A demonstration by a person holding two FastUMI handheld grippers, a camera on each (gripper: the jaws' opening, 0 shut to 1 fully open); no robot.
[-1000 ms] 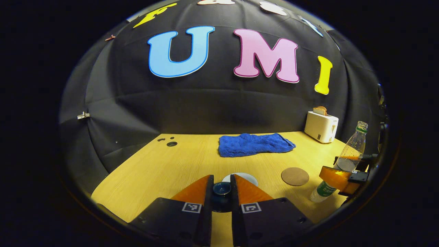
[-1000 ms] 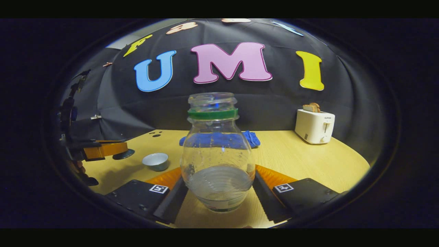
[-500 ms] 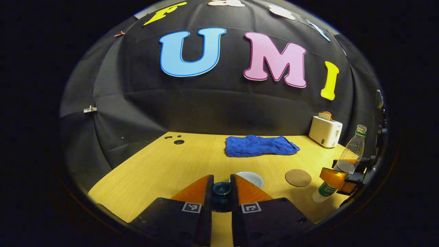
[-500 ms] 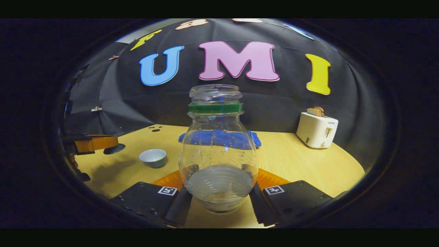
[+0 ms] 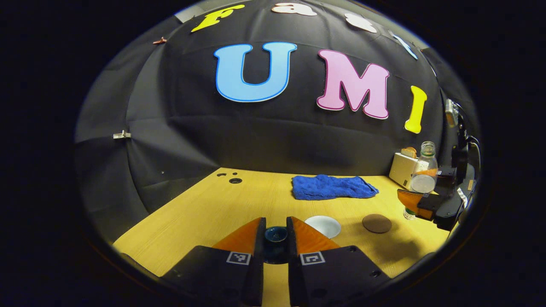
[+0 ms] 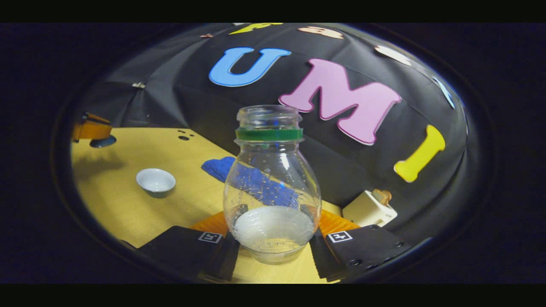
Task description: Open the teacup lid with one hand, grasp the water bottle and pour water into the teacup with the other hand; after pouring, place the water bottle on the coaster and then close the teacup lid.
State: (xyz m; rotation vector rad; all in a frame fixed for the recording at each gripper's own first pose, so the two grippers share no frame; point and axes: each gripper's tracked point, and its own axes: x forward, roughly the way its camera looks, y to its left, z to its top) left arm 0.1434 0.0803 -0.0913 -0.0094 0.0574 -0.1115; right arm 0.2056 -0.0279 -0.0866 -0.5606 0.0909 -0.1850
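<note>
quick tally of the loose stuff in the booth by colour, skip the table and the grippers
Blue: 2, the cloth and the dark teacup lid
White: 2, the teacup and the toaster
Brown: 1, the coaster
Clear: 1, the water bottle, with a green ring at its neck
Total: 6

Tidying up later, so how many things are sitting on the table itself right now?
4: the teacup near the front, the coaster to its right, the blue cloth behind them, and the toaster at the back right.
</note>
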